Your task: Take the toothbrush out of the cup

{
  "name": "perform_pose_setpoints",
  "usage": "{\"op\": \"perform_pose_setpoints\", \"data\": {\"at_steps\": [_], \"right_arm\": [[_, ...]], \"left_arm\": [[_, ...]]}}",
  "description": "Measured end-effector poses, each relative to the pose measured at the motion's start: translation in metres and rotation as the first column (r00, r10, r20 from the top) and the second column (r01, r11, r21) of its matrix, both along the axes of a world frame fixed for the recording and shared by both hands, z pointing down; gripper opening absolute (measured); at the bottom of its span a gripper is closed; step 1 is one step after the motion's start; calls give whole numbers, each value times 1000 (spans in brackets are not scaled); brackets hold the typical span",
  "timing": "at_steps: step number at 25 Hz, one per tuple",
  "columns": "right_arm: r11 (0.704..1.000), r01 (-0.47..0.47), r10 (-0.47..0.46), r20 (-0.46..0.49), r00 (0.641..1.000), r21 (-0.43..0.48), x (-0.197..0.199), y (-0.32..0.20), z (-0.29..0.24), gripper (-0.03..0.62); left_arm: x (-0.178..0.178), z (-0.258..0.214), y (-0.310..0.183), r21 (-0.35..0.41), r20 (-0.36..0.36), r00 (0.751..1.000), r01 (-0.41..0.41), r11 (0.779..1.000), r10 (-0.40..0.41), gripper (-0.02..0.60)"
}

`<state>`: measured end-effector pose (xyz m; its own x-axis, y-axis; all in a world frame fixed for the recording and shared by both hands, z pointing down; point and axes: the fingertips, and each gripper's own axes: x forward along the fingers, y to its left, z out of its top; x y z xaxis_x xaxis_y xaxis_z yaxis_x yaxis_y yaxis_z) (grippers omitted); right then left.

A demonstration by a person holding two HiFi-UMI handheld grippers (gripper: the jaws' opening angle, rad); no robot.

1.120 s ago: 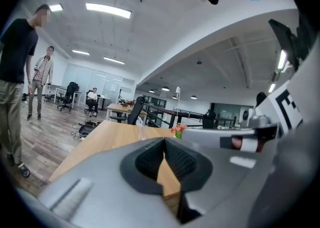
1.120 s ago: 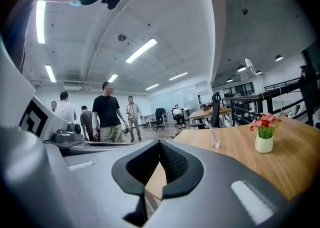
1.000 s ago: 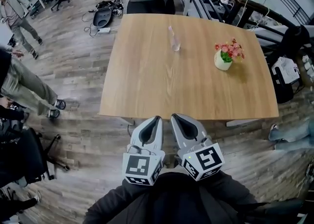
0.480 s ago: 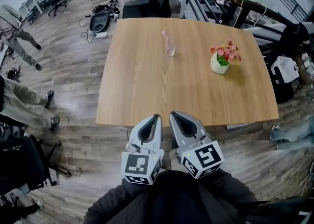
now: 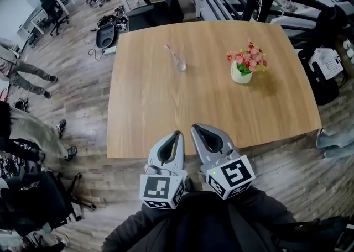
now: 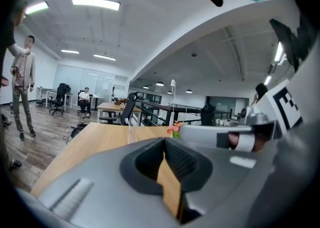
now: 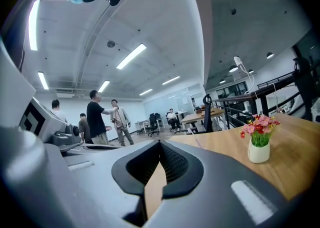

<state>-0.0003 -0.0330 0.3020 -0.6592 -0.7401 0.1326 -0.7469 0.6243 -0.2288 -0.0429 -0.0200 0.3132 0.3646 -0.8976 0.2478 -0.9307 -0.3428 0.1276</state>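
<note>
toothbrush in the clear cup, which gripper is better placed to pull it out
Left, marginally. The left gripper lines up almost straight with the clear plastic cup, and the pale pink toothbrush leans toward its side. The right gripper sits equally far back. Both are shut, empty.

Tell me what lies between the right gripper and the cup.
Nothing: only bare table between right gripper and cup, per the head view.

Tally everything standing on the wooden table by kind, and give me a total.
Clear cup: 1
Toothbrush: 1
Pot of flowers: 1
Total: 3
</note>
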Motion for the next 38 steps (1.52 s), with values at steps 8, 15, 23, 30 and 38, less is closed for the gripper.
{"op": "perform_pose_setpoints", "data": {"at_steps": [8, 15, 23, 30, 38], "right_arm": [[1000, -19, 18, 58, 998, 17, 49, -68, -3, 2], [1000, 10, -13, 117, 993, 30, 68, -104, -18, 2], [999, 44, -41, 164, 986, -17, 56, -127, 3, 2], [999, 45, -41, 129, 991, -28, 45, -151, 8, 2], [993, 84, -79, 59, 995, -86, -2, -169, 36, 2]], "left_arm": [[47, -5, -66, 16, 55, 998, -25, 1000, 24, 8], [65, -19, -97, 20, 115, 993, 1, 1000, -3, 8], [56, -3, -114, -22, 169, 986, 22, 1000, -18, 8], [47, 3, -138, -25, 129, 991, 25, 999, -22, 8], [5, 27, -163, -70, 56, 997, 51, 996, -48, 8]]}}
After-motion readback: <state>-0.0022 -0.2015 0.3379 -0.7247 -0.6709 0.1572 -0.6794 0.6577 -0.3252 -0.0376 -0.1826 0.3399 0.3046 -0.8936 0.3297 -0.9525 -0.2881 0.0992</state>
